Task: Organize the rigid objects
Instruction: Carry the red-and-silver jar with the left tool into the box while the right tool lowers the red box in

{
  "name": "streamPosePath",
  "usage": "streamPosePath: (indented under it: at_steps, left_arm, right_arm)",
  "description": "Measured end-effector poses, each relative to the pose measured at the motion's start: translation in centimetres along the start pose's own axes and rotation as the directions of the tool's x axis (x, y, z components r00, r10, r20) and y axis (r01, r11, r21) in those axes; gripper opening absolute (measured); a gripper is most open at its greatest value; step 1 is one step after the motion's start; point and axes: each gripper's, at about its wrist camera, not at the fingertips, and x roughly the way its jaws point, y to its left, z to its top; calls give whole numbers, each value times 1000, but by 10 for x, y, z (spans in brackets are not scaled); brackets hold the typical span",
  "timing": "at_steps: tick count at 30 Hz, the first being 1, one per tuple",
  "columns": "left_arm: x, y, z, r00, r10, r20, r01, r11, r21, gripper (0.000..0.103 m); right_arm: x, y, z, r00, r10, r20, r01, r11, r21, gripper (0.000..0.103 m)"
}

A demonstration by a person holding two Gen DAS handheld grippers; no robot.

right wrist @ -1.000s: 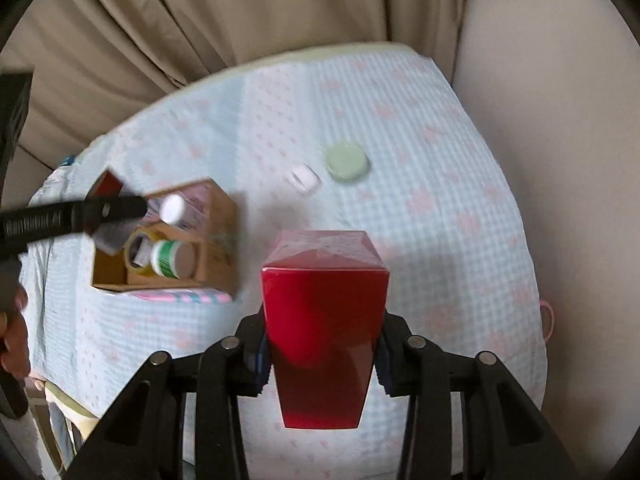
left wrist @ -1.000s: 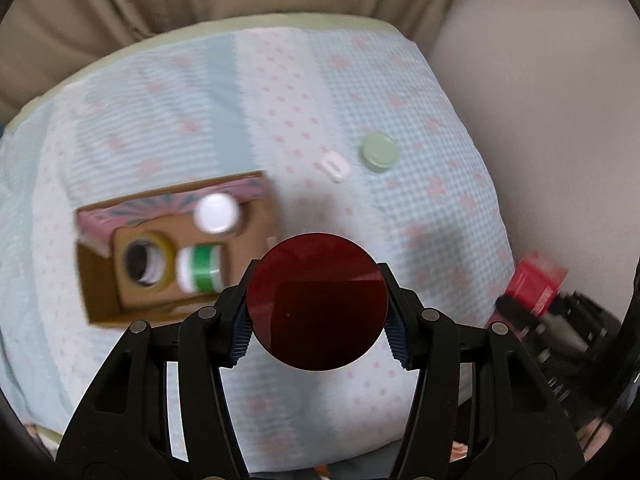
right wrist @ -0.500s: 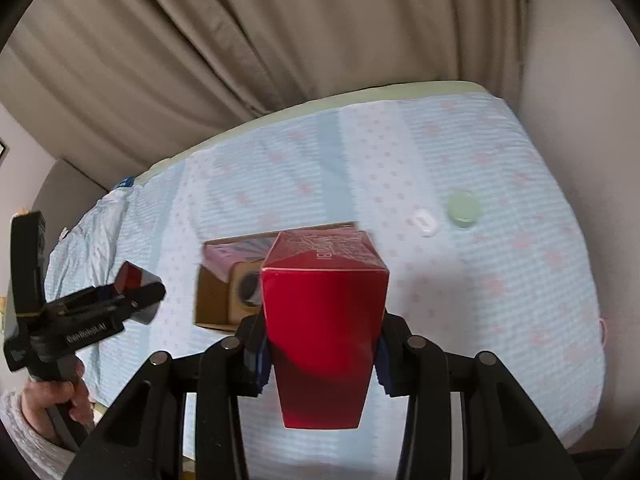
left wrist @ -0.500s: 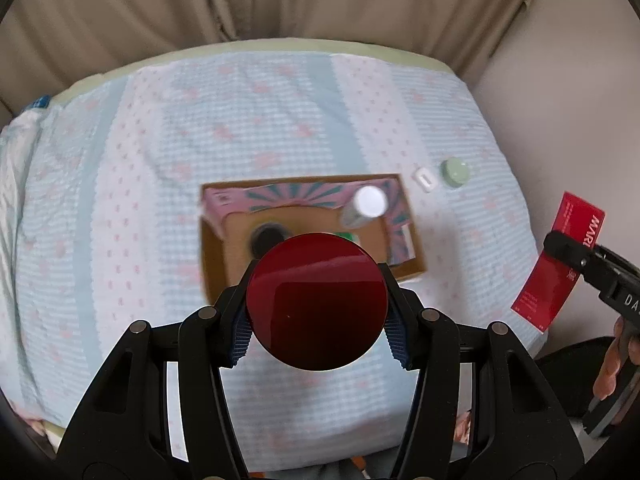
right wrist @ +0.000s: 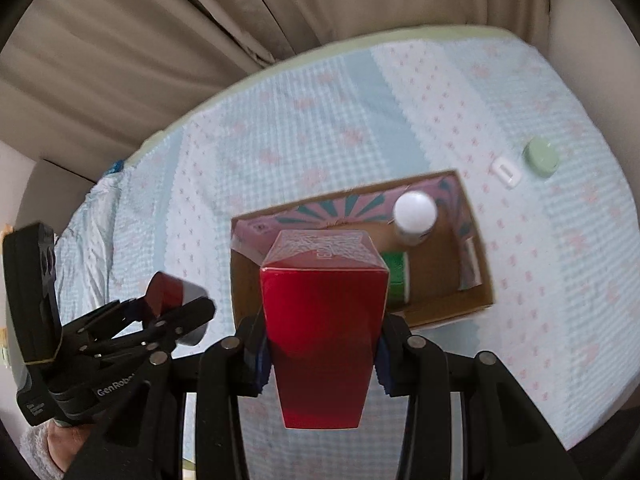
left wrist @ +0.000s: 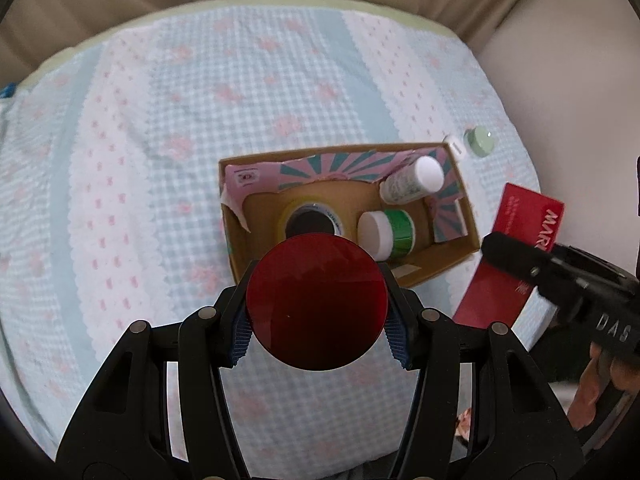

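My left gripper (left wrist: 318, 338) is shut on a dark red round tin (left wrist: 317, 301), held above the near edge of an open cardboard box (left wrist: 448, 270). The box holds a tape roll (left wrist: 310, 220), a white-lidded green jar (left wrist: 386, 230) and a white-capped bottle (left wrist: 414, 182). My right gripper (right wrist: 322, 354) is shut on a red carton (right wrist: 324, 320), held above the box's (right wrist: 452, 312) near left part. The red carton also shows in the left wrist view (left wrist: 516, 256) at the right. A pale green lid (right wrist: 541, 157) and a small white piece (right wrist: 506, 169) lie beyond the box.
The box stands on a table covered with a light blue checked cloth (left wrist: 160, 160). Beige curtains (right wrist: 160, 40) hang behind the table. A plain wall (right wrist: 592, 12) is at the right. The left gripper and a hand show at the lower left of the right wrist view (right wrist: 120, 332).
Both grippers have come closer over the box with their loads. The box now sits larger and nearer the middle in both views. The red carton now hangs over its near left part.
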Motion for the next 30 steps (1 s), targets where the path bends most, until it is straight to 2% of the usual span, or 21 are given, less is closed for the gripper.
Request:
streamPosePath:
  at_steps: [4,11,16,19,21,22,23,24,25,30]
  left_arm:
    - [30,7,12,999,5,-36,-4,1000,25,51]
    - [65,24,36,997,26,-74,-25,1000,13,51]
    - [86,20,41,992,52,-113,-44,996,79,51]
    - [94,19,41,991,64,-119,-55,995,84,51]
    - [91,19,41,995,37,-96,-31,997,67,70]
    - [89,19,41,996,22,-89,-17,998,59,102]
    - [86,19,40,996,20,-82,-16,998,56,103]
    - [83,19,38,998,10,-70,-6,998,57,103]
    - [82,18,36,998,3,-64,1,998,58,103]
    - [72,21,19,999,17,-47,-14,998,60,103]
  right_arm:
    - [35,-3,6,999,6,-37,-4,999,41,38]
    - [94,-22,21,993,65,-103,-53,991,119,38]
    - [120,-31,35,989,59,-137,-36,986,163,38]
    - [133,-31,47,985,28,-171,-4,991,137,38]
    - [136,-30,52,986,-2,-164,17,995,94,39]
    - [135,-29,55,991,-1,-137,12,997,78,48]
    - [133,-29,57,992,1,-123,8,998,69,58]
    - [130,-29,59,993,-7,-115,13,998,56,87]
    - [125,-28,61,995,-23,-99,27,999,34,103]
    - [106,-30,58,996,-56,-66,56,998,-9,103]
